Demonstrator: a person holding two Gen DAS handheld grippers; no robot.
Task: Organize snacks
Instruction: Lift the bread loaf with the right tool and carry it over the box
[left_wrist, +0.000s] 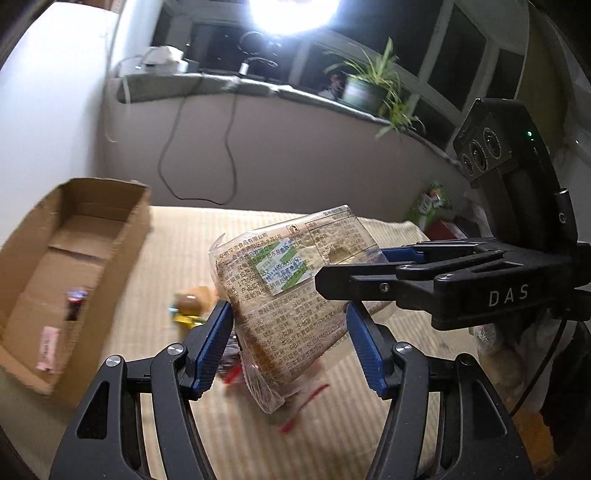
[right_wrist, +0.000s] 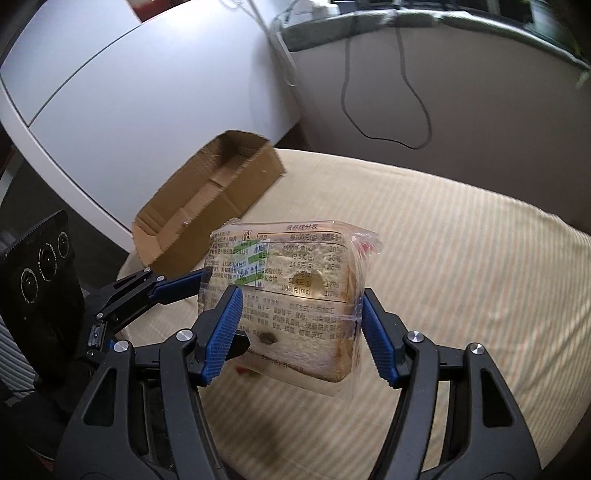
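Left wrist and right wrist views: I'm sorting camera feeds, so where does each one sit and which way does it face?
Left wrist: sits behind the left gripper, facing the windowsill; its own fingers show, and the right gripper enters from the right.
Right wrist: sits behind the right gripper, facing the white cabinet; the left gripper enters from the left.
Shared: bread packet, cardboard box, striped cloth.

Clear glossy plastic bread wrapper (right_wrist: 291, 295), crinkled, printed, with a paper label. Matt brown corrugated cardboard box (right_wrist: 207, 206), rough-edged. Cream striped woven cloth bed cover (right_wrist: 461, 258), matt. Black matt plastic grippers, ribbed blue rubber pads (right_wrist: 221, 336), shiny metal pivot pins.
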